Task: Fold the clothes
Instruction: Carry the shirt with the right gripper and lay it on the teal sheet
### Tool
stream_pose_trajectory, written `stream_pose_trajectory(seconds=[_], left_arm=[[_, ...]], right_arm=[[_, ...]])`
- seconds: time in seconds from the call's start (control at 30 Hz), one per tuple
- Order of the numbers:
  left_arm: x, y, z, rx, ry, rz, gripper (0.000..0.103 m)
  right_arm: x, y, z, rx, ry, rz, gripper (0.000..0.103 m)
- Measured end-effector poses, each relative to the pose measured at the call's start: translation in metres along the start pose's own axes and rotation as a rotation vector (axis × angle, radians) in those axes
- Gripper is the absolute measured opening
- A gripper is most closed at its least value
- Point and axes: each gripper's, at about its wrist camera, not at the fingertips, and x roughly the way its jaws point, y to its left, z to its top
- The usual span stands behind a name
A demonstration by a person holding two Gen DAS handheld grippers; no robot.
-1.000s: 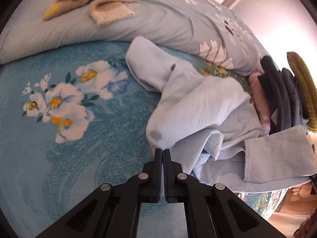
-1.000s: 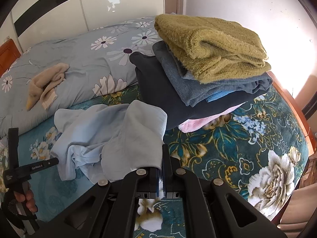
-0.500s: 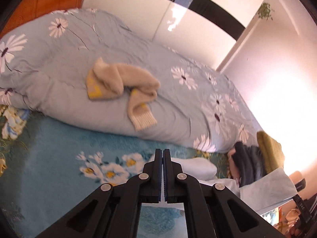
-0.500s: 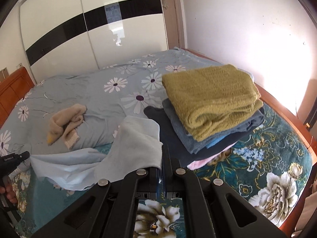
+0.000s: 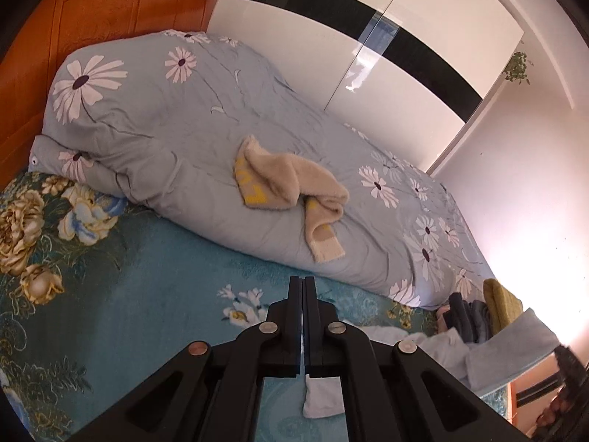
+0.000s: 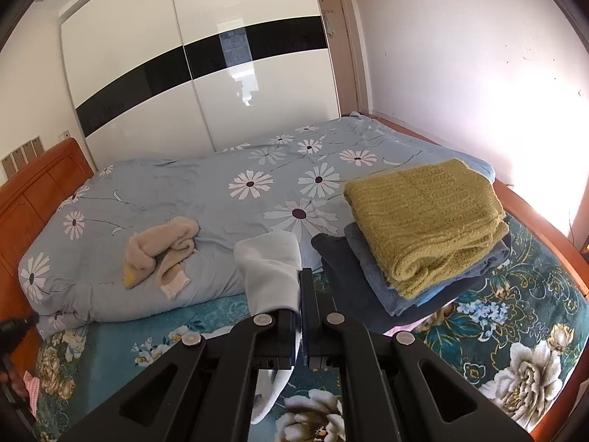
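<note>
Fabric of the light blue garment (image 6: 270,269) was clamped in both grippers, most of it hidden below the black frames. The right gripper (image 6: 301,294) pinched a bunched fold that rose at its 11 o'clock, a strip dangling beneath. The left gripper (image 5: 303,302) was closed on a corner, a small flap showing under the jaws; the rest stretched toward 4 o'clock, where the other gripper was blurred and cut off by the rim. At 1 o'clock of the right gripper stood the stack of folded clothes (image 6: 423,221), its lower layers partly covered. The beige sweater (image 5: 291,188) lay crumpled on the grey floral duvet (image 5: 176,118). Open teal bedspread (image 5: 147,276) lay at 9 o'clock of the left gripper, bounded by the wooden headboard (image 5: 110,11).
</note>
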Motion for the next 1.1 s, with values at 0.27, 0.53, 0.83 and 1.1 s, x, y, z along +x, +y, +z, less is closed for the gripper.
stream_pose_trajectory(seconds=[0.27,0.53,0.83,1.1], left_arm=[[-0.009,0.010,-0.033,-0.022,0.047,-0.040,0.001],[-0.017,0.022,-0.039,-0.026,0.043,-0.038,0.001],[-0.024,0.076,-0.066,-0.076,0.084,0.059,0.001],[-0.026,0.118,-0.089,-0.138,0.141,0.175,0.001]], right_arm=[[-0.081,0.059,0.108,-0.122,-0.269,0.100,0.002],[-0.064,0.206,0.096,-0.433,-0.176,0.282,0.002],[0.068,0.326,-0.047,-0.514,0.260,0.495,0.002],[0.156,0.404,-0.169,-0.623,0.540,0.472,0.002]])
